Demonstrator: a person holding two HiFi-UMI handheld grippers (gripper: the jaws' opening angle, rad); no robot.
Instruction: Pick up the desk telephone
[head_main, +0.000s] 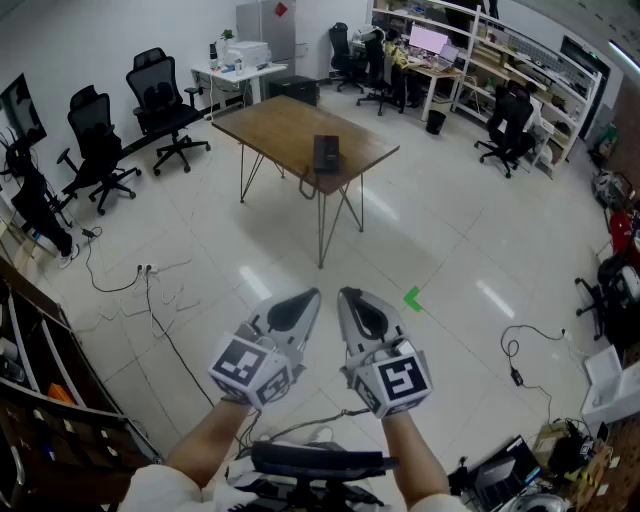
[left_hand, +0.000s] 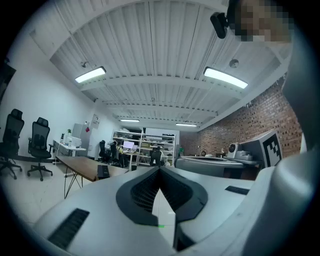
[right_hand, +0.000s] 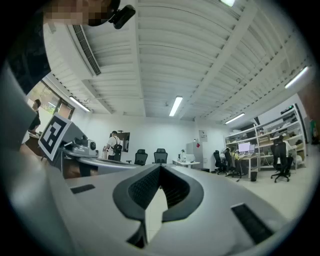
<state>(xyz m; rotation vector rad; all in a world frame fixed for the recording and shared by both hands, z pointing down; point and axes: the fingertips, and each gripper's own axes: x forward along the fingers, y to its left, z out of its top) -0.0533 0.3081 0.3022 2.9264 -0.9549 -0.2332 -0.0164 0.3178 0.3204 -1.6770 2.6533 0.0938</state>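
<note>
Head view: my left tool (head_main: 303, 300) and right tool (head_main: 352, 298) sit side by side at 6 o'clock, both fully closed and gripping nothing. The desk telephone (head_main: 326, 153) lies at 12 o'clock, well apart from them, near the closest corner of the wooden surface (head_main: 280, 125). Loose cables (head_main: 165, 335) trail over the floor at 9 o'clock; I could snag one walking in. A dark bin (head_main: 435, 122) stands at 1 o'clock, its contents too far off to tell.

Left gripper view: jaws together, empty; the telephone (left_hand: 103, 171) shows at 9 o'clock. Arriving closed, I'd likely shove it off that corner.

Right gripper view: jaws together, empty; no telephone visible.
</note>
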